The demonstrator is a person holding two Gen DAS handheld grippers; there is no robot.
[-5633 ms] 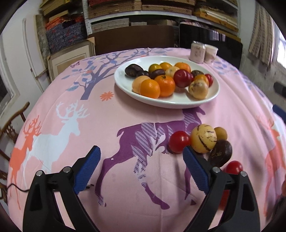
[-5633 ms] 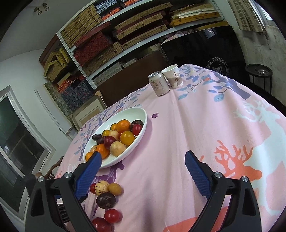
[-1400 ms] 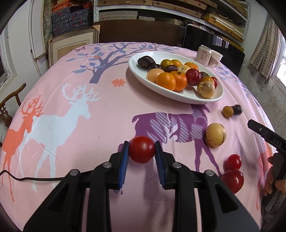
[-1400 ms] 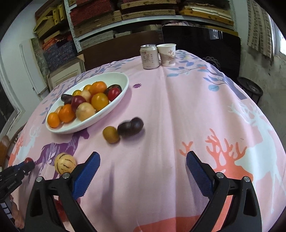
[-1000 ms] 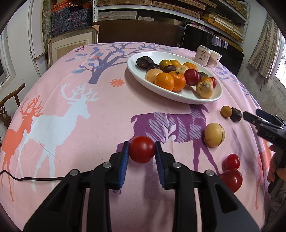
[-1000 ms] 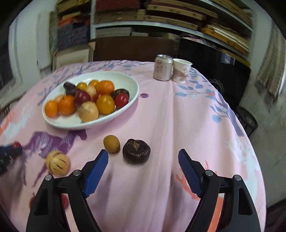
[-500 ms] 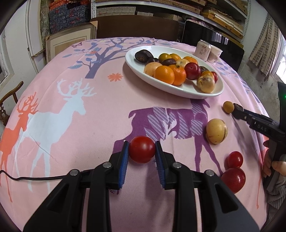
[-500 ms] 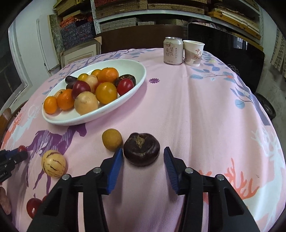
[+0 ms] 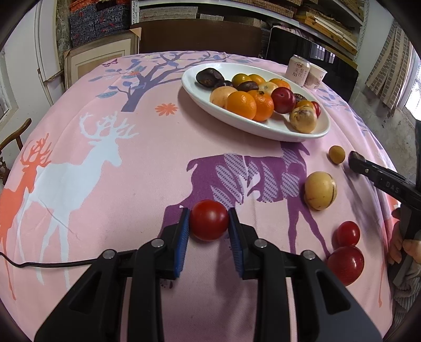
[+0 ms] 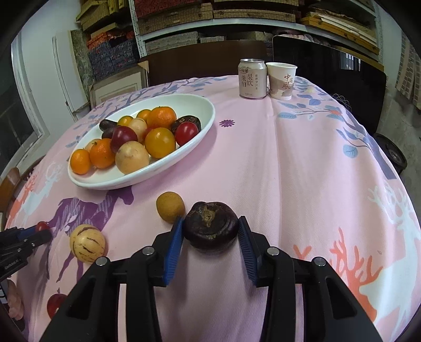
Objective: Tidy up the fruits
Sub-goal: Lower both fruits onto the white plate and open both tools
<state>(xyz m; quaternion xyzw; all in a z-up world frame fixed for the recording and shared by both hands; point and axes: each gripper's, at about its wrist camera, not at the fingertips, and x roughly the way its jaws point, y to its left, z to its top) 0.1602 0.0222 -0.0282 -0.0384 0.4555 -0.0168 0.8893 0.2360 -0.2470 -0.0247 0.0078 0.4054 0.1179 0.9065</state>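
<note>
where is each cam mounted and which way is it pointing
Left wrist: on the left gripper, angled down across the table at its red tomato; the other hand shows at the right edge.
Right wrist: on the right gripper, angled down at the dark fruit its pads touch.
Shared: white plate, striped yellow fruit.

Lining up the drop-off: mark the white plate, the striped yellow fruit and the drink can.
white plate [image 10: 208,118], right wrist view, bare rim.
striped yellow fruit [image 10: 87,243], right wrist view, centre.
drink can [image 10: 252,79], right wrist view, label.

Stacked shelves [image 10: 210,15] behind — white wall [image 10: 42,52], window [image 9: 414,97] right.
</note>
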